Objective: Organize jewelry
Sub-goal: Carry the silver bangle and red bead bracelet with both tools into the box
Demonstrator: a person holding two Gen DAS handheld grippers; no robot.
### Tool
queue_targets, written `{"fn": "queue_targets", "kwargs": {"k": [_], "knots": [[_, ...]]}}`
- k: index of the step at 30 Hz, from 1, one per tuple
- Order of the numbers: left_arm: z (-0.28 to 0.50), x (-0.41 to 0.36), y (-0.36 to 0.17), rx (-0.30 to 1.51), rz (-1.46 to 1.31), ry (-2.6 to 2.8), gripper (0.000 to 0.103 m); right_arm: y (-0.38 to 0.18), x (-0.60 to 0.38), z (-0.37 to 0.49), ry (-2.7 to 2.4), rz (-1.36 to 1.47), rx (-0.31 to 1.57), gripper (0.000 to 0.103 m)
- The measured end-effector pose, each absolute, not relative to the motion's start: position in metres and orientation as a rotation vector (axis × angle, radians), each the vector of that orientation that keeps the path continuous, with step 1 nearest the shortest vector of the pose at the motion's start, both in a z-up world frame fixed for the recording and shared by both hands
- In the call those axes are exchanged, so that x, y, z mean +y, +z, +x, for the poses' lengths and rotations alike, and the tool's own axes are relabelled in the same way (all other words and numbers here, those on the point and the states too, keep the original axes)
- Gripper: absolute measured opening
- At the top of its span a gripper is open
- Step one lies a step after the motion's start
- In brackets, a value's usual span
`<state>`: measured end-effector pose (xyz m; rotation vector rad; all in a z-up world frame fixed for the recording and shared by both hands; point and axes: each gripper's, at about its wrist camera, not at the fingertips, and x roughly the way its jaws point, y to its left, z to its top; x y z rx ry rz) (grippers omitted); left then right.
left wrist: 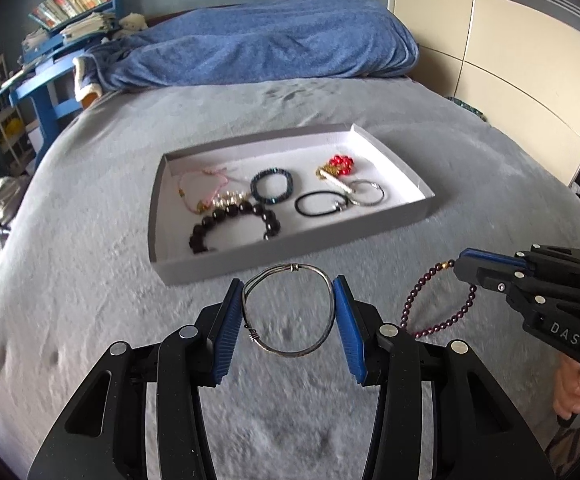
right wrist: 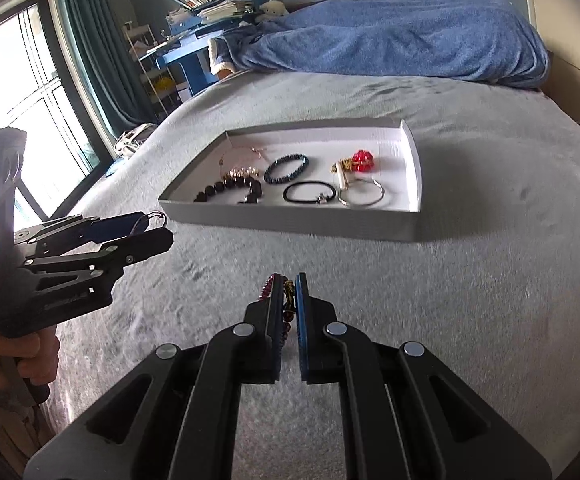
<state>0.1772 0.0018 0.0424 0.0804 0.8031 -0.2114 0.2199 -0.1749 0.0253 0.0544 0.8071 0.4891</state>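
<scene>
In the right wrist view the bead bracelet [right wrist: 285, 304] is mostly hidden between the nearly closed fingers of the right gripper [right wrist: 288, 286], which pinch it. The left gripper [left wrist: 288, 294] has its fingers about half open, pads pressing either side of a wire bangle [left wrist: 290, 312]. Both hang above the grey bed [left wrist: 89, 280], just short of the tray [left wrist: 290, 248] of jewelry. Beyond the tray lie a blue blanket [left wrist: 269, 48] and a cluttered blue shelf [left wrist: 69, 12].
</scene>
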Motion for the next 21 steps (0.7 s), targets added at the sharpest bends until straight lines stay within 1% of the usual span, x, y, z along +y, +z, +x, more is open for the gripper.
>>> {"fn": "queue_targets", "kwargs": {"k": [14, 21], "knots": [[0.216, 0.009, 0.064, 0.771, 0.066, -0.192, 0.046, 0.062, -0.174, 0.254, 0.461, 0.036, 0.734, 0.006], [0.233, 0.011, 0.063, 0.776, 0.048, -0.193, 0.046, 0.075, -0.169, 0.273, 0.459, 0.025, 0.708, 0.006]]}}
